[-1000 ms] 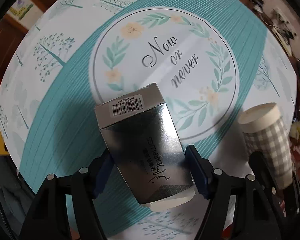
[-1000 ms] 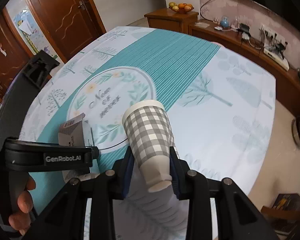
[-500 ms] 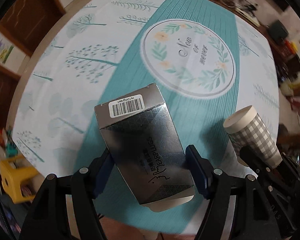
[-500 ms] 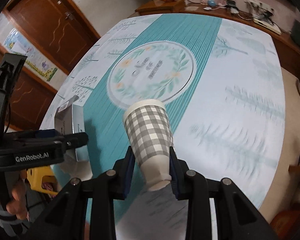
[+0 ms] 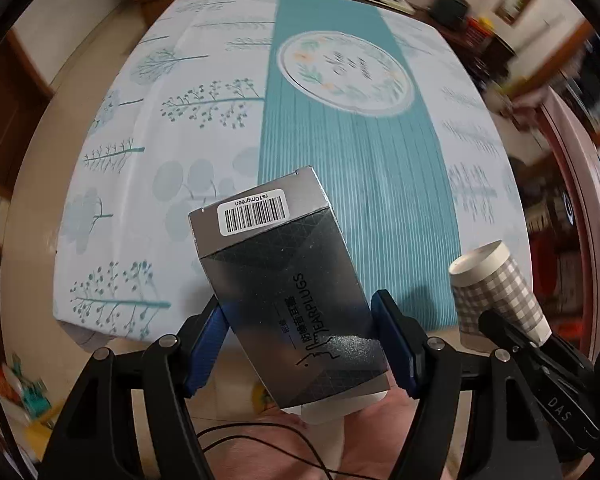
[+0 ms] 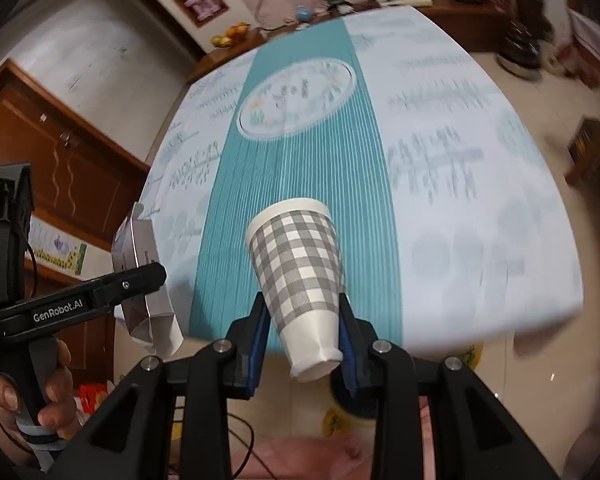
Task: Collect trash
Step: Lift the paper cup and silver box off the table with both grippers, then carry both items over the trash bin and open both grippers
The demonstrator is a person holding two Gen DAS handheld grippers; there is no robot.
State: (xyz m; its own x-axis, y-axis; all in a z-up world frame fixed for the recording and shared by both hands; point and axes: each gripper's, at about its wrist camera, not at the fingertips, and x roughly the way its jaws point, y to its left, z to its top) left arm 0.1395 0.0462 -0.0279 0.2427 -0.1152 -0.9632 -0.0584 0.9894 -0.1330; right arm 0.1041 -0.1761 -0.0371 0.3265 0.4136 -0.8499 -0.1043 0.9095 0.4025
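Earplug box (image 5: pixel 284 300) and cup (image 6: pixel 300 276) — now past the table's edge (image 5: pixel 112 334).

Table under teal-and-white tree-print cloth (image 5: pixel 172 208); brown wooden doors (image 6: pixel 72 168); sideboard holding fruit bowl (image 6: pixel 230 38); pale tiled floor (image 6: pixel 532 376).

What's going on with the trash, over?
Left tongs shut on earplug box. Right tongs shut on checked paper cup. Both held off the table edge. Nothing in the way.
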